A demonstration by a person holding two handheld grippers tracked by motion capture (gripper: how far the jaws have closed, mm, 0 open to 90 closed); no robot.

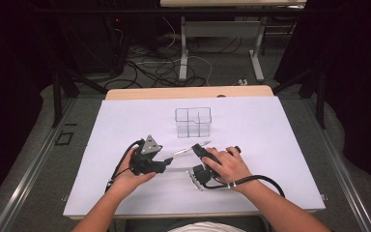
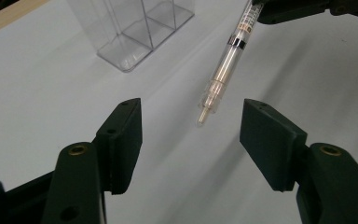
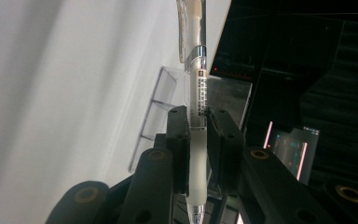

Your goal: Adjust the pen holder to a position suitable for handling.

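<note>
Ideally the pen [image 2: 225,65], clamped across its barrel by the right gripper [image 3: 198,140] and held off the table [image 1: 270,135] near the clear organizer [image 1: 193,122], is kept steady while the left gripper [image 2: 191,135], its jaws parted and empty, is brought up squarely so the tip end sits centred between the pads before they close. Its tip hanging short of the left jaws is made plain by the left gripper view, whereas the clip and label are shown close in the right gripper view, and both hands together by the high view
</note>
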